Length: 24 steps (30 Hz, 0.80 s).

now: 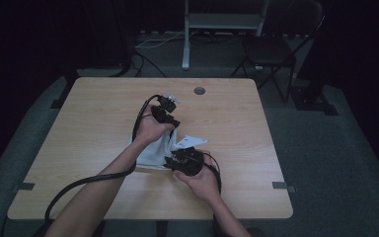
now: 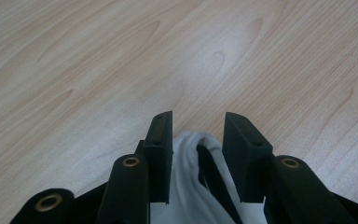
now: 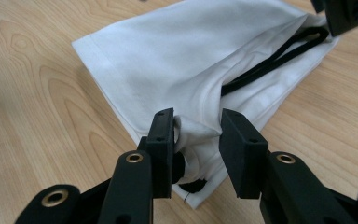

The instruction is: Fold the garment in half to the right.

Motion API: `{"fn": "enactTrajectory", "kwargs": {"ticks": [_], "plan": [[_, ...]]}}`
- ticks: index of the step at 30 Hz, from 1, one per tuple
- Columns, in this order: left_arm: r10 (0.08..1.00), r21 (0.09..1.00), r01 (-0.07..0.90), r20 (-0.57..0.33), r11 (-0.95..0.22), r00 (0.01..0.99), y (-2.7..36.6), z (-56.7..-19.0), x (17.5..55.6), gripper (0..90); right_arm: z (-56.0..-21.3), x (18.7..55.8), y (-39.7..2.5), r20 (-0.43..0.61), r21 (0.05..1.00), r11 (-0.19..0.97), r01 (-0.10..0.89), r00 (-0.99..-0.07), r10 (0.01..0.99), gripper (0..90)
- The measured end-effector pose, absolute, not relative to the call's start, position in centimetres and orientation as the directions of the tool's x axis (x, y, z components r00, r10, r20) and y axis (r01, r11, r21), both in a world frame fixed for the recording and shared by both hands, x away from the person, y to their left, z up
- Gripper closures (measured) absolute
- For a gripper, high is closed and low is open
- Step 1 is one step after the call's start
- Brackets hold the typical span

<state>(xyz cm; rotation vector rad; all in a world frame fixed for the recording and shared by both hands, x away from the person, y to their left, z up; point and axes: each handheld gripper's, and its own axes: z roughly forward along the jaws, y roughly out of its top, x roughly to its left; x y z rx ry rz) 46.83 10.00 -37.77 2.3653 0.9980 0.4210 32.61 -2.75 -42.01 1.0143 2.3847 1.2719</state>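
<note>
The white drawstring bag (image 1: pixel 154 152) lies flat at the centre of the tabletop (image 1: pixel 89 123), just below the middle of the high view, its black cord (image 3: pixel 279 58) trailing out of the mouth. You have both ends bracketed: your left gripper (image 2: pixel 198 140) straddles the far edge with its fingers parted around cloth and cord, and your right gripper (image 3: pixel 196 135) stands with fingers released around a bunched fold. I judge the work barely begun: neither pinch is closed, and the bag is not yet lifted.
</note>
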Motion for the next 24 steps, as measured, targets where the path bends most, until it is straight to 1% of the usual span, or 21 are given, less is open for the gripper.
{"fn": "enactTrajectory", "kwargs": {"ticks": [7, 13, 15, 20, 22, 24], "plan": [[0.739, 0.59, 0.567, 0.078, -0.575, 0.669, 10.5, -37.3, 47.0, 61.5, -42.0, 32.5, -3.0, 0.095, 0.794, 0.387, 0.47, -0.724, 0.684, 64.9], [0.754, 0.6, 0.572, 0.081, -0.559, 0.652, 11.6, -36.5, 47.2, 60.4, -41.7, 32.5, -3.5, 0.106, 0.802, 0.369, 0.47, -0.719, 0.687, 63.4], [0.759, 0.602, 0.57, 0.095, -0.559, 0.643, 12.1, -36.2, 47.3, 60.2, -41.6, 32.6, -3.7, 0.106, 0.808, 0.36, 0.466, -0.717, 0.689, 62.6], [0.764, 0.58, 0.58, 0.119, -0.572, 0.634, 13.4, -35.8, 47.5, 58.9, -40.9, 32.8, -4.1, 0.123, 0.823, 0.323, 0.468, -0.701, 0.703, 61.5], [0.752, 0.562, 0.574, 0.137, -0.595, 0.645, 13.3, -36.1, 47.4, 58.8, -40.8, 32.9, -4.0, 0.125, 0.823, 0.321, 0.468, -0.701, 0.702, 60.3], [0.743, 0.551, 0.574, 0.134, -0.606, 0.656, 13.0, -36.6, 47.3, 58.8, -40.9, 33.0, -3.8, 0.13, 0.819, 0.322, 0.475, -0.7, 0.702, 59.4]]}}
